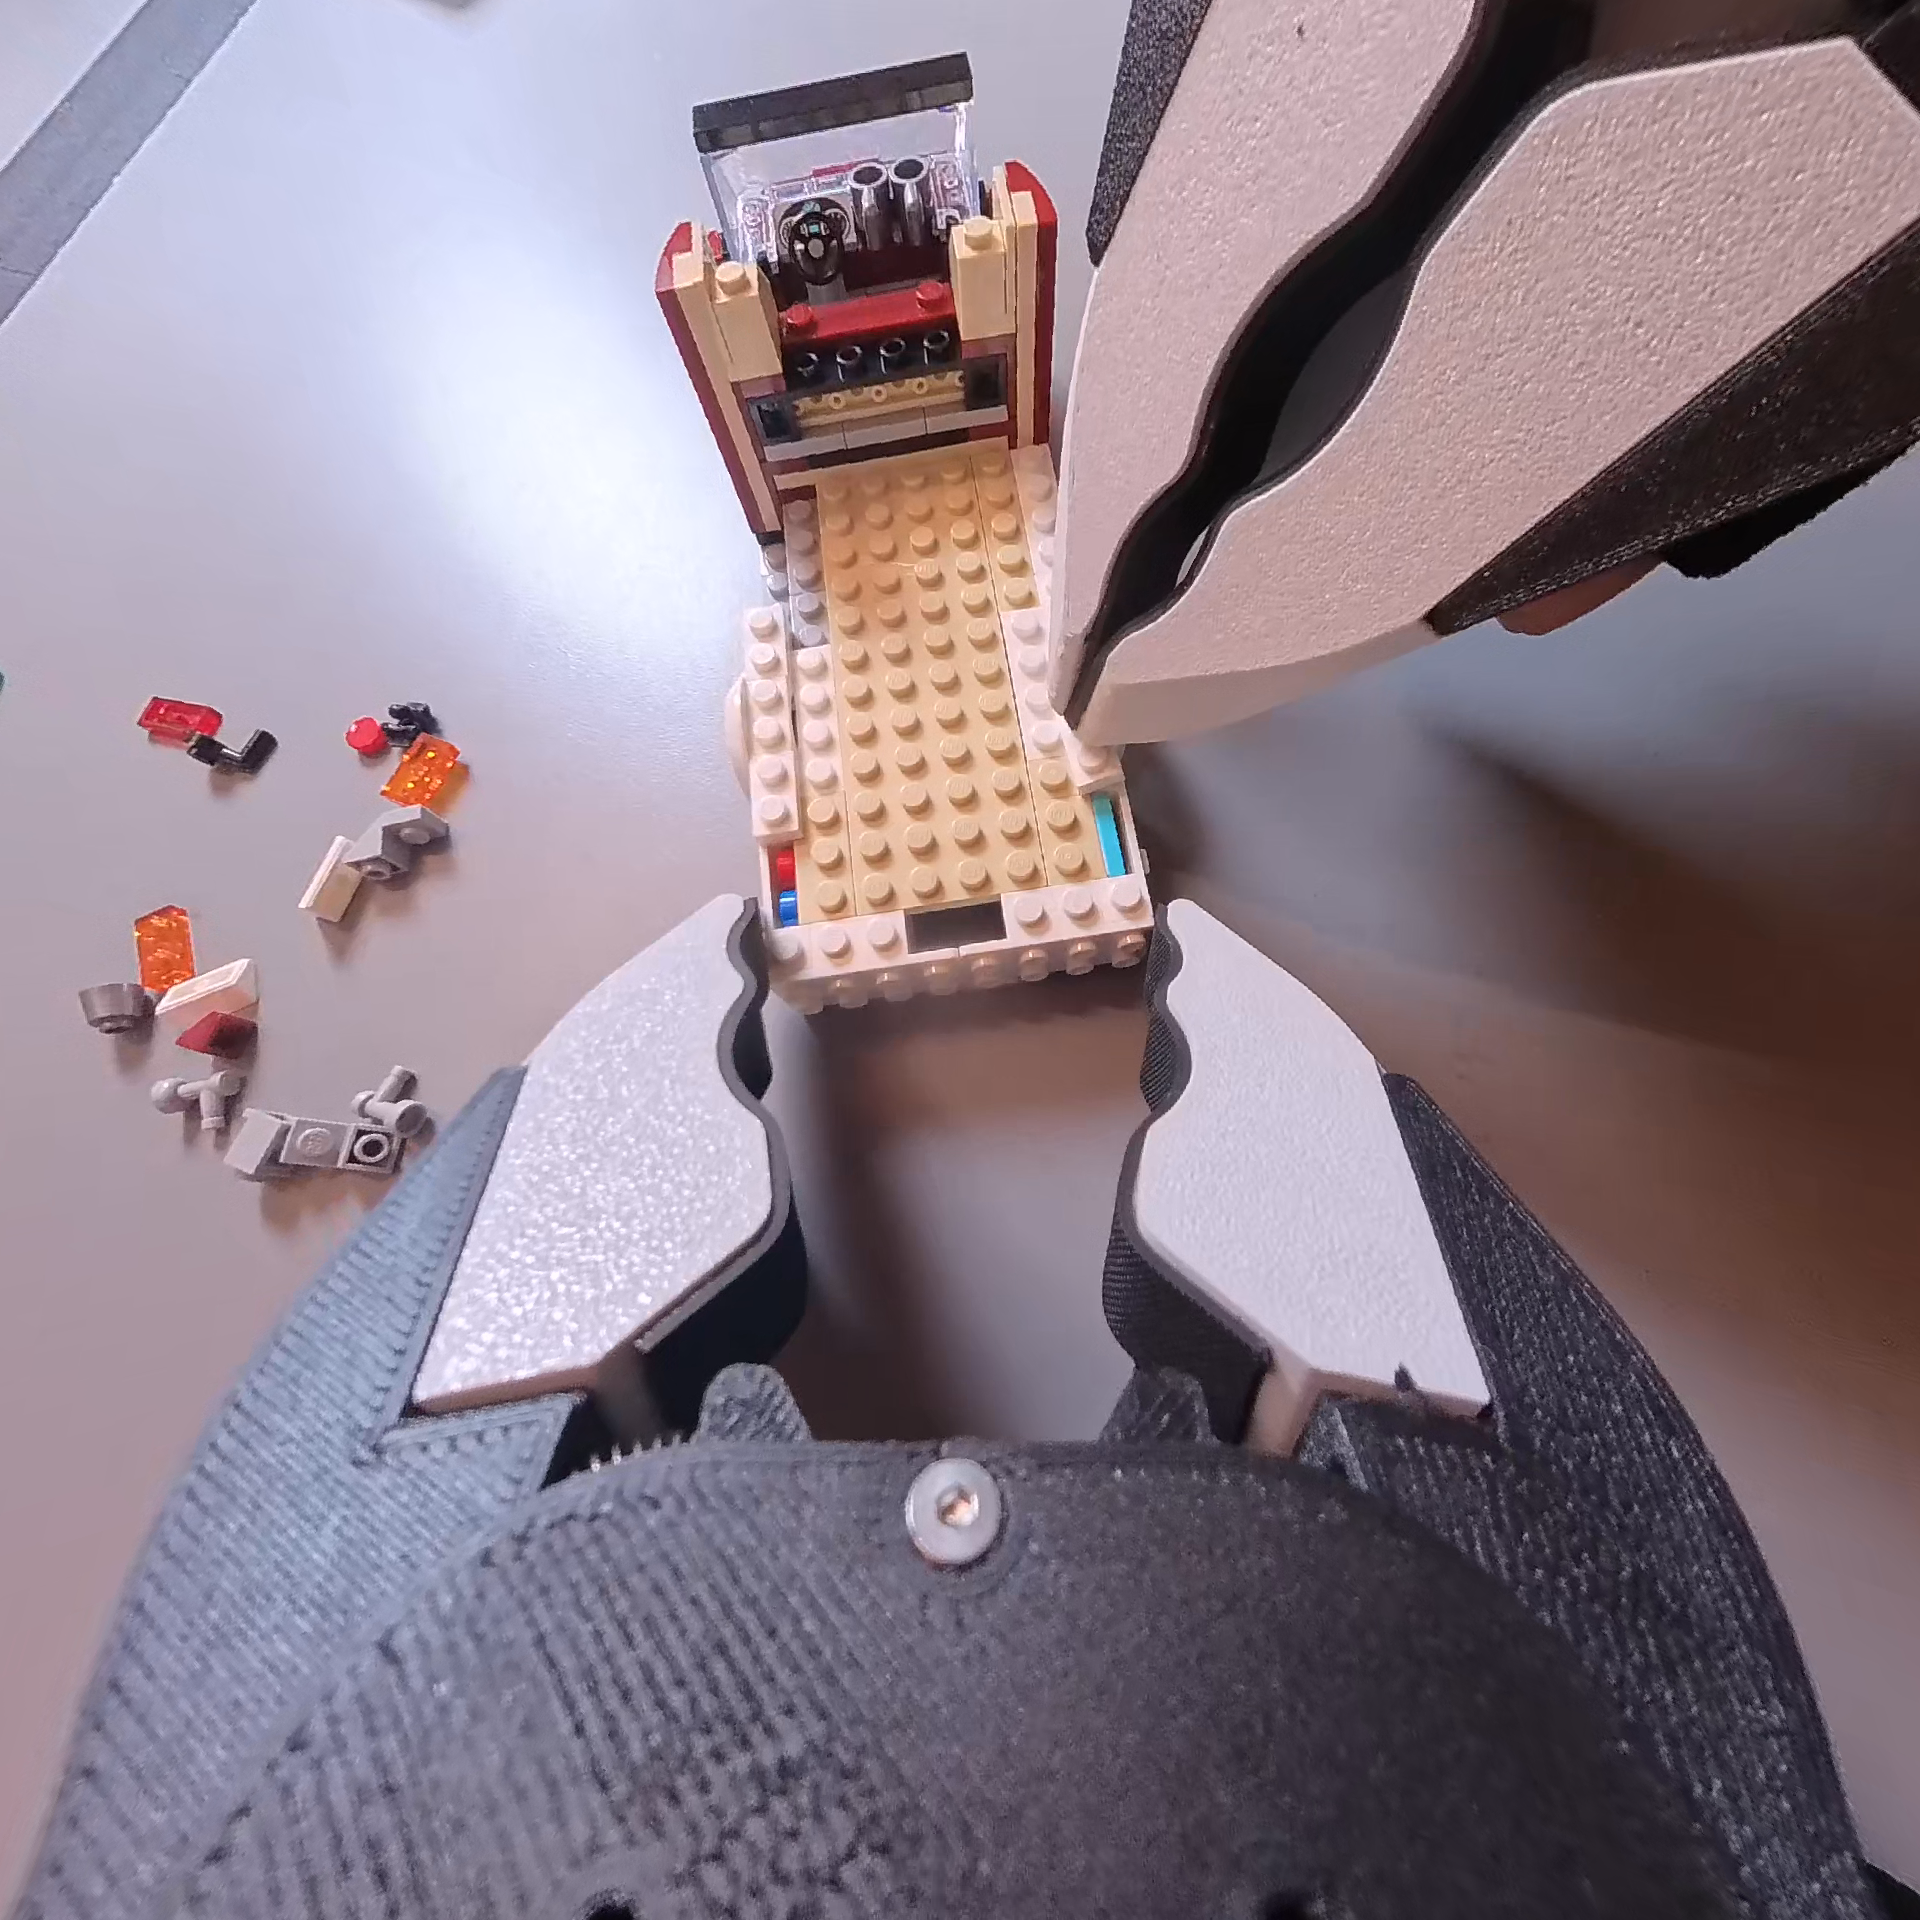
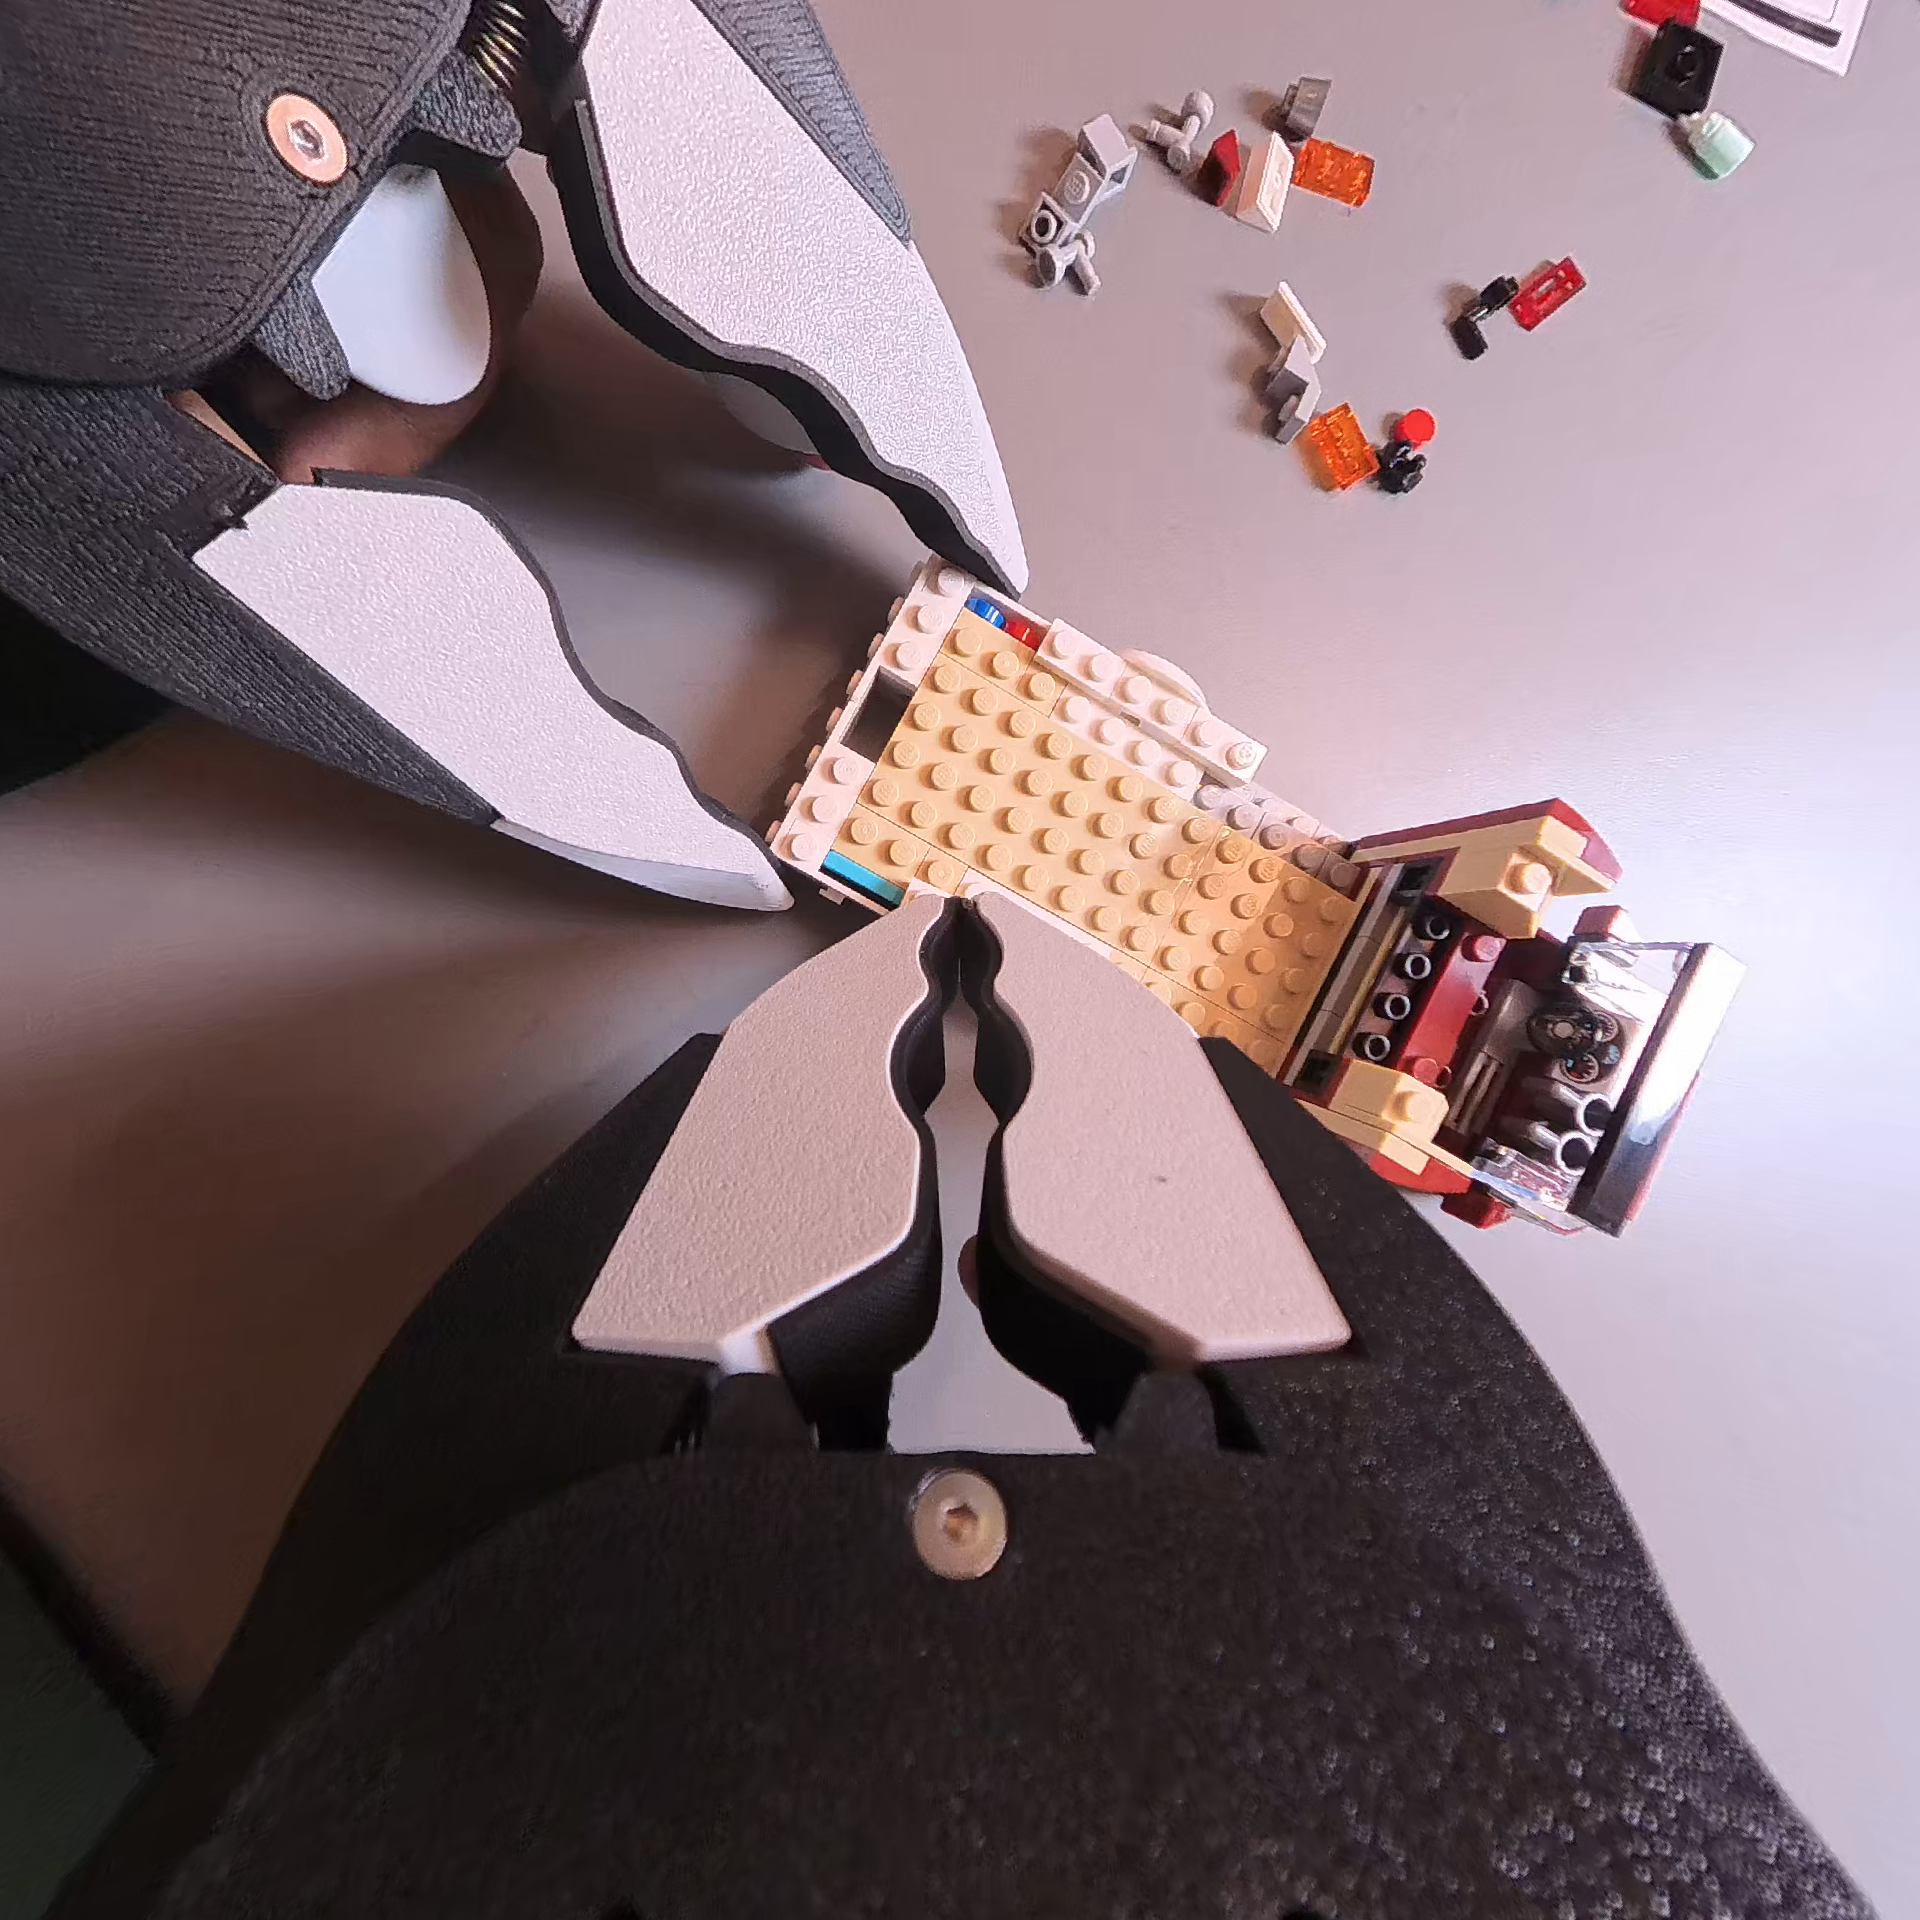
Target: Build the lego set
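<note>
A lego vehicle (image 1: 914, 727) stands on the grey table, with a tan studded bed, white edges and a dark red cab with a clear windshield (image 1: 842, 166). It also shows in the right wrist view (image 2: 1091, 821). My left gripper (image 1: 951, 935) has its fingertips against both sides of the vehicle's white rear end, and it shows in the right wrist view too (image 2: 899, 738). My right gripper (image 2: 961, 909) is shut, and its tips rest on the white strip along the bed's right edge (image 1: 1081, 717). I see no piece between its tips.
Loose small pieces lie left of the vehicle: orange transparent plates (image 1: 424, 774), grey brackets (image 1: 312, 1143), and red, white and black bits. In the right wrist view they lie at the upper right (image 2: 1335, 166), beside a black piece (image 2: 1673, 62) and a paper's corner (image 2: 1787, 26). One gripper's finger ends stand about 4 cm off the other's.
</note>
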Tool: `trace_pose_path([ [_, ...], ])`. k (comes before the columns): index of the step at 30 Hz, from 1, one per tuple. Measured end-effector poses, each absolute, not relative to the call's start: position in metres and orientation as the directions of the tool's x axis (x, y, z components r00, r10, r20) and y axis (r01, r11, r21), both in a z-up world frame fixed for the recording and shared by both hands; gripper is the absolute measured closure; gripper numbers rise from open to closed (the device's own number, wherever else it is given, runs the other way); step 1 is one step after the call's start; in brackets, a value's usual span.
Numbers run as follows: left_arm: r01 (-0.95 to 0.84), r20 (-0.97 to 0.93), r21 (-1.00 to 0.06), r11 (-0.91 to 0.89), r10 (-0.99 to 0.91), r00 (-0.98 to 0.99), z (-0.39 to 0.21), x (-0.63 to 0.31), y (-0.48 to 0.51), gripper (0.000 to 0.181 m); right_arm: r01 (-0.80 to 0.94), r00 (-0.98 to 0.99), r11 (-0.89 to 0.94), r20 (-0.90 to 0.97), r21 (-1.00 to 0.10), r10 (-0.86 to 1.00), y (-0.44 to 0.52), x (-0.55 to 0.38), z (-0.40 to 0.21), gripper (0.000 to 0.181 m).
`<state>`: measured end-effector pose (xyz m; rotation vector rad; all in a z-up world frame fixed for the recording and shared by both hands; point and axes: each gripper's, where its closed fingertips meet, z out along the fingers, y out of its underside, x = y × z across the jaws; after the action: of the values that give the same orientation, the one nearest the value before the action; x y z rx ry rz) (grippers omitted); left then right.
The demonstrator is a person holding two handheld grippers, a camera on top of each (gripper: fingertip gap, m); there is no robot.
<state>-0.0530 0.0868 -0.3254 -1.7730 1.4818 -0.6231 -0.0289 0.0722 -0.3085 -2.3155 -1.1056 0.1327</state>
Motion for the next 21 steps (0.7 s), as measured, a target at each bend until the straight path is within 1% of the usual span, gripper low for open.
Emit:
trace_pose_path([
  [21,-0.616,-0.096,-0.786,-0.05,-0.975,0.202,-0.3246,-0.0537,0.0863,0.111,0.649,0.665,-0.506,0.101,-0.568,0.74,0.073,-0.0294,-0.3085,0.181],
])
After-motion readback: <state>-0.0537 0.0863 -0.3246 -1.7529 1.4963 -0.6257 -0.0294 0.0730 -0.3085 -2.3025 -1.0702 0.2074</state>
